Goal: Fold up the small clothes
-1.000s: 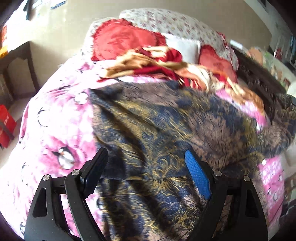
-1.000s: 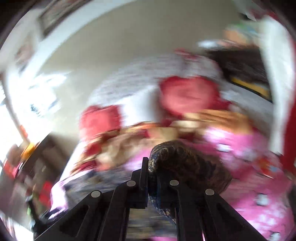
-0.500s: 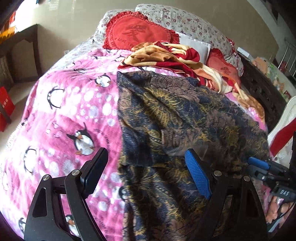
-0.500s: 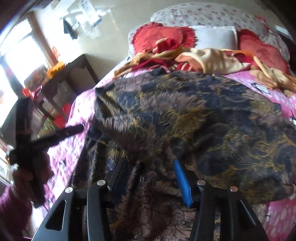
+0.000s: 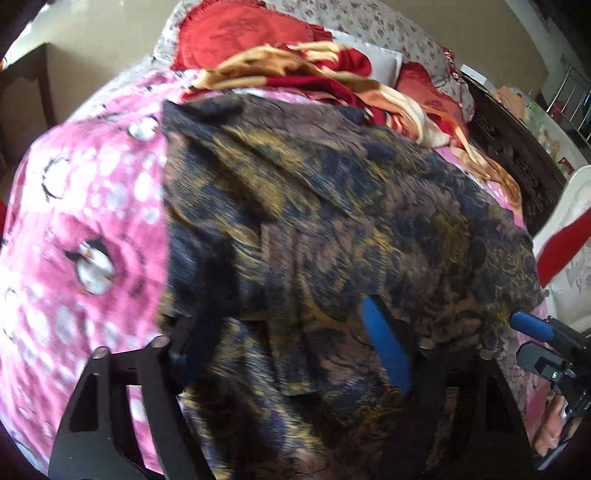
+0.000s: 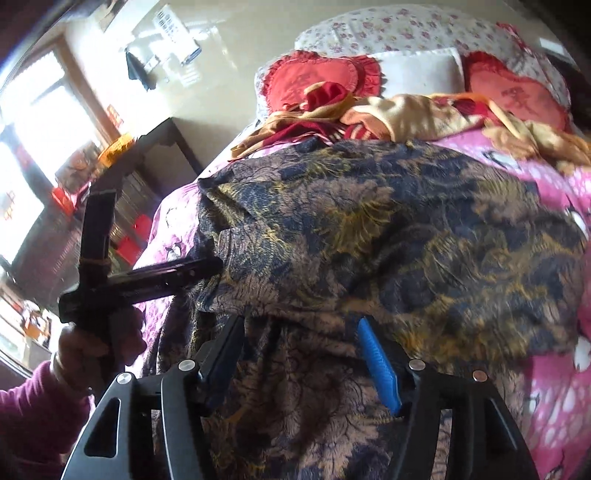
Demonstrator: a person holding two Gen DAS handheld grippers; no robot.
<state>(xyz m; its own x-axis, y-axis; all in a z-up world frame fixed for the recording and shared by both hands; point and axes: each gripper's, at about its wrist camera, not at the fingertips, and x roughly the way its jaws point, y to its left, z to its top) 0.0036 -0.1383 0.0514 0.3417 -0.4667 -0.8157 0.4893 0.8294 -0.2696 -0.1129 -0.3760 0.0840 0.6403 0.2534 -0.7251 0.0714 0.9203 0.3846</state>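
Dark blue, brown and gold patterned cloth [image 5: 332, 221], a piece of clothing, lies spread over a pink blanket [image 5: 92, 221] printed with penguins, covering much of the bed's near half and hanging over its near edge. Its far part is doubled over the rest, with a folded edge running across just beyond both sets of tongs. The left gripper [image 5: 284, 343] hangs low over the near part of the cloth with its jaws closing; the fabric lies under and between the fingers, and the pads do not seem to press it, though the view is blurred. The right gripper [image 6: 299, 350] is also low over the cloth, its jaws opening, with fabric between the black finger and the blue pad [image 6: 378, 365] but not pinched. In the right wrist view a hand [image 6: 92, 343] in a purple sleeve [image 6: 33, 417] grips the left tool's handle beside the bed. Beyond the cloth a red and cream blanket [image 5: 314, 77] lies bunched, and red heart cushions [image 6: 317, 79] and flowered pillows [image 6: 406, 26] sit at the head.
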